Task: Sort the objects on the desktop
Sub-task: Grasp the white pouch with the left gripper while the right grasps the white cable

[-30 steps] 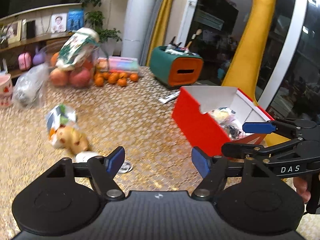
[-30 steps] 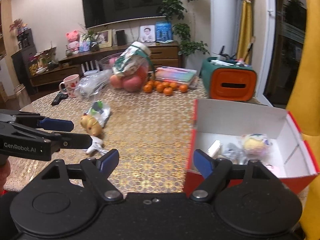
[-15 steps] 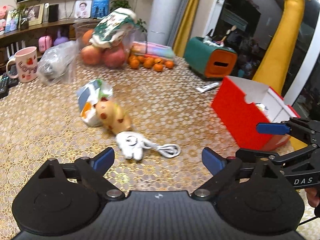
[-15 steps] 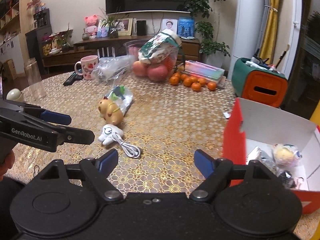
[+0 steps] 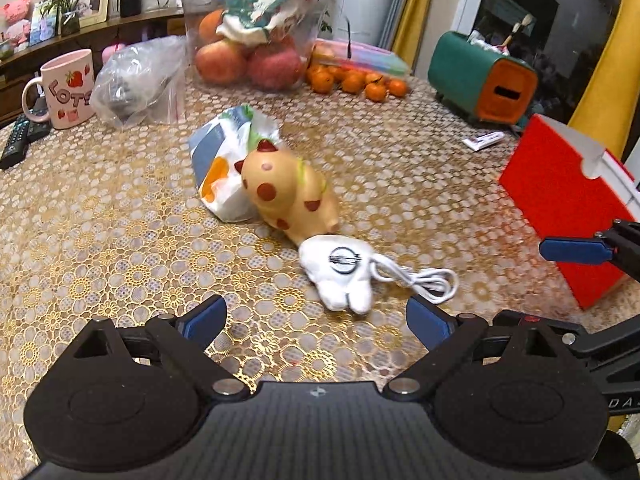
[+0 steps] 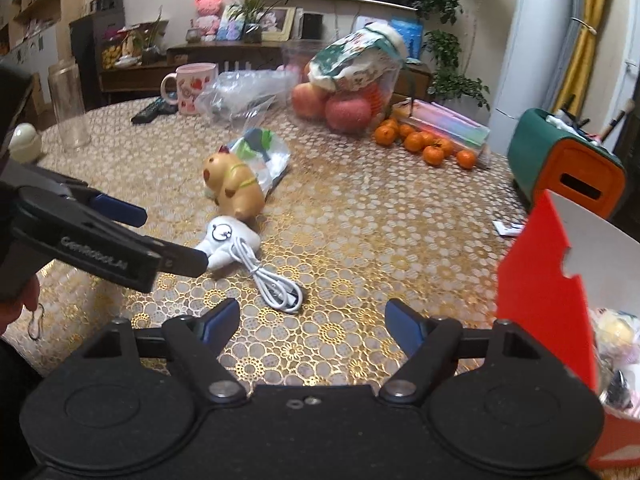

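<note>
A white hand-shaped gadget (image 5: 338, 270) with a coiled white cable (image 5: 424, 280) lies on the gold-patterned table. A yellow spotted toy animal (image 5: 288, 196) lies just behind it, against a snack packet (image 5: 224, 160). My left gripper (image 5: 316, 318) is open and empty, just short of the white gadget. My right gripper (image 6: 312, 322) is open and empty, near the cable (image 6: 276, 284). The red box (image 6: 560, 280) stands at the right and holds small items. The left gripper also shows in the right wrist view (image 6: 160, 240), close by the gadget (image 6: 224, 246).
At the back stand a fruit bowl (image 5: 256, 52), tangerines (image 5: 356, 82), a pink mug (image 5: 68, 88), a clear bag (image 5: 140, 80), remotes (image 5: 20, 136) and a green-orange container (image 5: 484, 76). A glass jar (image 6: 72, 108) stands at the table's left edge.
Both grippers have swung left, away from the red box, toward the toys. The left gripper has come closer to the white gadget and stands wider open.
</note>
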The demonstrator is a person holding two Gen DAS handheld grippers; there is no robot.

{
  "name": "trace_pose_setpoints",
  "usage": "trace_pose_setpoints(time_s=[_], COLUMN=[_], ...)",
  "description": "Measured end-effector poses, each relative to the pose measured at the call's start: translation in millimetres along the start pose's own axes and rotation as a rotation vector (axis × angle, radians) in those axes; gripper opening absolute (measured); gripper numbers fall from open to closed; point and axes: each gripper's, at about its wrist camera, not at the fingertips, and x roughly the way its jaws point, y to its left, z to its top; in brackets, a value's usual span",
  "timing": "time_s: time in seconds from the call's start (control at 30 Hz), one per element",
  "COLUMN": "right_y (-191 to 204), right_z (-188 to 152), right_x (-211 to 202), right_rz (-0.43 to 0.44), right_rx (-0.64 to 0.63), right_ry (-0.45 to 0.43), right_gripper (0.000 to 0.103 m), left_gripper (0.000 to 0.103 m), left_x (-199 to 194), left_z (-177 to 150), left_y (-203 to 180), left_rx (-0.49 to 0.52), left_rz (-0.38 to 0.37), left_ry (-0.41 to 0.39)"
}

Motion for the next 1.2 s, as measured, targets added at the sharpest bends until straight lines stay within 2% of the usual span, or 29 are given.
trace_pose_setpoints(time_s=[0.27,0.73,0.93,1.13,1.2], right_y=[6.5,9.4,11.3,10.8,10.4], right_z=[2.8,8.2,11.5,12.5,12.2], right_x=[29.7,63.7,68.5,69.5,69.2], right_rz=[0.009,0.036,0.064,0.103,0.114], right_rx=[-0.051,-0.081,-0.095,-0.094,-0.090], right_ry=[0.025,0.052,0.031,0.027,0.027], right_gripper=[0.074,0.060,0.054,0.043,0.041], left_gripper=[0.097,0.097,0.096,0.089,0.078], left_x=[19.7,34.1,33.3,32.4,32.2], left_z=[2.4,8.8,6.4,6.2,6.4], left_y=[0.6,-1.6,2.0,0.3,-2.0], left_rx=[0.025,0.074,0.039,0.045,0.064], left_rz=[-0.004,-0.006,-0.019,-0.026,-0.025], left_ry=[0.015,-0.035,-0.070,-0.081,-0.082])
